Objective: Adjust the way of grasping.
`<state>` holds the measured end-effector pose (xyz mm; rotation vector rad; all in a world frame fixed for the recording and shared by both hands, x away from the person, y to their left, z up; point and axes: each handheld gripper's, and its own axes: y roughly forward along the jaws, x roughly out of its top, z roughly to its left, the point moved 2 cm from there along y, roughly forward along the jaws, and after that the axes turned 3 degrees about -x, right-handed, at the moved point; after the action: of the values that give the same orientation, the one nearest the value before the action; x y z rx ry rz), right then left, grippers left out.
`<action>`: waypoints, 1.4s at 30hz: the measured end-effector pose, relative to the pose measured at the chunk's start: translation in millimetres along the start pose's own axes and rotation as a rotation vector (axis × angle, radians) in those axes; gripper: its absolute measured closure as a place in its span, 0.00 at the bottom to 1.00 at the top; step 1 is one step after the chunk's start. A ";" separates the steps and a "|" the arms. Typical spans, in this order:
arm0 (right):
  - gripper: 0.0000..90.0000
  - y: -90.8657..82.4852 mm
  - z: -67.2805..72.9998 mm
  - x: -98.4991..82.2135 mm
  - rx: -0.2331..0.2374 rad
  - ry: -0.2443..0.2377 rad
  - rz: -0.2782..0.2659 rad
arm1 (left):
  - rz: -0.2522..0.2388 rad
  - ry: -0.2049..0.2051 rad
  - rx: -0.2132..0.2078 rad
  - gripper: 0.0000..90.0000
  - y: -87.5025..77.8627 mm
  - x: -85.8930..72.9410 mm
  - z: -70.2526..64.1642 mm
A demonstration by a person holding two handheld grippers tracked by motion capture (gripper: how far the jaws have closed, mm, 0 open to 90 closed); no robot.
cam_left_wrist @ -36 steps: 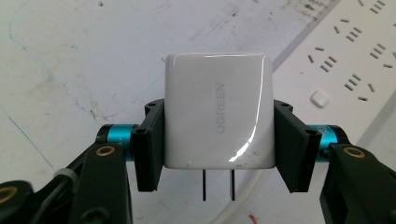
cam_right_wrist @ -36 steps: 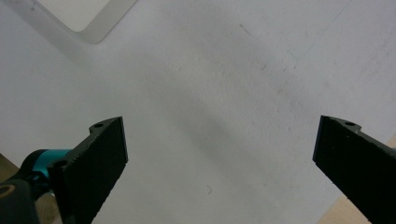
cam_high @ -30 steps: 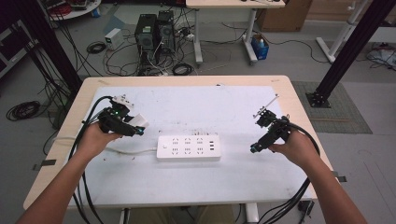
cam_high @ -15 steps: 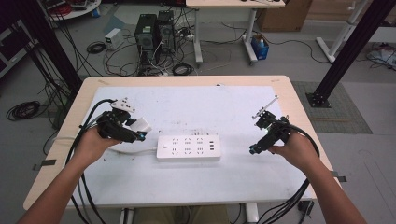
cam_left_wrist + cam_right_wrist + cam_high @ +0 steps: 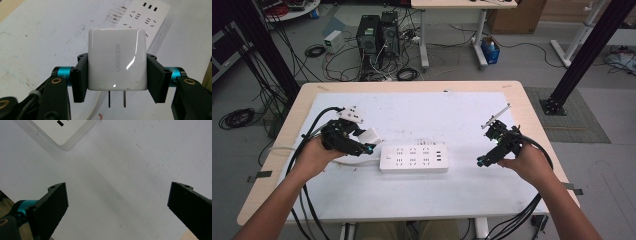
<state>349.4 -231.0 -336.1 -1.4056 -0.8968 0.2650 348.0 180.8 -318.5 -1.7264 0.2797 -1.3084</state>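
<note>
Charger (image 5: 116,61) clamped in my left tongs (image 5: 362,142) has shifted from the desk's left edge toward the power strip (image 5: 413,159) mid-desk, so insertion comes next; right tongs (image 5: 492,150) hang released.

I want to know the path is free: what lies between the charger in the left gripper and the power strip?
Nothing but bare white table mat: in the high view the charger hangs just left of the power strip, held by the left gripper.
</note>
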 end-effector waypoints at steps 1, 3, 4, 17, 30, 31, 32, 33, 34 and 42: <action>0.03 0.0 0.0 0.0 0.000 0.000 0.000 | -0.003 0.005 -0.004 0.47 0.0 1.1 -1.1; 0.03 -1.4 2.0 1.9 0.029 0.012 -0.016 | -0.010 0.024 -0.017 0.47 0.5 3.5 -3.6; 0.03 -3.4 4.0 4.5 0.057 0.029 -0.039 | -0.010 0.033 -0.022 0.47 0.9 4.5 -5.5; 0.03 -9.1 15.5 11.6 0.228 0.105 -0.158 | -0.031 0.182 -0.116 0.47 18.5 19.4 -34.7; 0.03 -6.5 39.0 24.6 0.411 0.165 -0.250 | -0.095 0.304 -0.169 0.47 36.3 28.4 -54.8; 0.03 -5.1 41.5 27.9 0.449 0.187 -0.262 | -0.119 0.327 -0.175 0.47 39.4 30.7 -59.2; 0.03 -4.3 42.5 29.5 0.473 0.196 -0.271 | -0.122 0.332 -0.178 0.47 40.2 31.5 -60.4; 0.03 -3.7 43.8 31.0 0.494 0.212 -0.276 | -0.120 0.337 -0.187 0.47 41.0 32.3 -61.4; 0.03 -2.6 44.8 32.5 0.511 0.215 -0.286 | -0.124 0.348 -0.189 0.47 42.4 32.9 -61.9; 0.03 -0.3 56.2 39.3 0.581 0.241 -0.318 | -0.128 0.389 -0.221 0.47 51.5 39.8 -67.6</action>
<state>337.2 -164.3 -325.9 -0.7268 -0.7490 0.0971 323.7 91.1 -331.7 -1.6801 0.5613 -1.7623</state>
